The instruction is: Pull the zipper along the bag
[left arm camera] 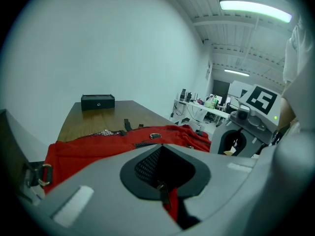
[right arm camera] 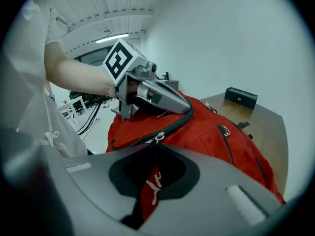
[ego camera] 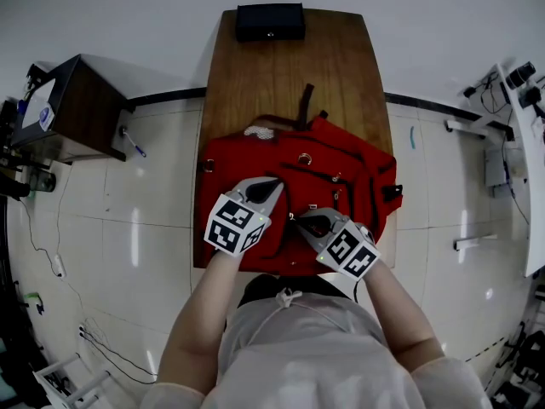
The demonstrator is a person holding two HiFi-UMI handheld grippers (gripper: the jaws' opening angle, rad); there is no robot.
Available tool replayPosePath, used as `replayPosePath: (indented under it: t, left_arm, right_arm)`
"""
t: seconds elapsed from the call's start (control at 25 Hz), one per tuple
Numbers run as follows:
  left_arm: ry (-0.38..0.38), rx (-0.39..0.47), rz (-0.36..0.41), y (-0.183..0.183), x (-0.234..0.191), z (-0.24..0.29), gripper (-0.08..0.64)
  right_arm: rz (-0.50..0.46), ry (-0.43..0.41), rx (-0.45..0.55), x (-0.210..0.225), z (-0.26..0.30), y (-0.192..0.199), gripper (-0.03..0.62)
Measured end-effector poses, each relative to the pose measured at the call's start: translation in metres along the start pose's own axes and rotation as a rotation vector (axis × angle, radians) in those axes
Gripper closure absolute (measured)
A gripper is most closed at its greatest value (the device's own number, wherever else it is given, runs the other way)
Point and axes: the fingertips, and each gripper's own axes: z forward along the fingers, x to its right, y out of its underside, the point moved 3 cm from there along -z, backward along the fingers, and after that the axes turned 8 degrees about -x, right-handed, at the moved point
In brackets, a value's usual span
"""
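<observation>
A red backpack (ego camera: pixel 341 169) lies flat on the wooden table (ego camera: pixel 281 75). My right gripper (ego camera: pixel 300 221) is shut on the red zipper pull tab (right arm camera: pixel 150 188), which has a white logo and hangs from the metal slider (right arm camera: pixel 158 137). The black zipper track (right arm camera: pixel 172 127) runs from the slider toward my left gripper (right arm camera: pixel 157 96). My left gripper (ego camera: pixel 272 186) is shut on a fold of the bag's red fabric (left arm camera: pixel 171 200) next to the track. In the head view the two grippers sit close together on the near half of the bag.
A black box (ego camera: pixel 270 21) stands at the table's far end. A black strap (ego camera: pixel 305 105) and a mesh patch (ego camera: pixel 260 131) lie at the bag's far edge. A dark cabinet (ego camera: pixel 72 109) stands on the floor to the left.
</observation>
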Motion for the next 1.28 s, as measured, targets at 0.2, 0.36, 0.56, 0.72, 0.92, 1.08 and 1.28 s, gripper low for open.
replayPosePath:
  t: [0.2, 0.36, 0.56, 0.72, 0.92, 1.08, 1.28]
  left_arm:
    - [-0.004, 0.016, 0.024, 0.002, 0.003, -0.001, 0.552]
    - [0.004, 0.02, 0.042, 0.0, 0.001, 0.0, 0.552]
    - [0.009, 0.014, 0.07, 0.002, 0.003, 0.0, 0.552]
    - [0.016, -0.009, 0.1, 0.0, 0.003, 0.002, 0.552]
    - [0.016, -0.016, 0.124, 0.0, 0.003, 0.002, 0.552]
    - [0.011, -0.01, 0.129, 0.001, 0.004, 0.001, 0.552]
    - [0.011, -0.016, 0.125, 0.001, 0.003, 0.002, 0.552]
  right_arm:
    - [0.089, 0.023, -0.024, -0.013, 0.002, 0.006, 0.583]
    - [0.116, 0.025, -0.058, -0.026, 0.008, 0.011, 0.584]
    - [0.154, 0.012, -0.085, -0.045, 0.013, 0.017, 0.583]
    - [0.135, -0.002, -0.133, -0.066, 0.019, 0.025, 0.583]
    - [0.159, -0.022, -0.18, -0.089, 0.026, 0.033, 0.583]
    - [0.212, -0.036, -0.189, -0.097, 0.028, 0.034, 0.583]
    - [0.299, -0.093, -0.195, -0.106, 0.035, 0.033, 0.583]
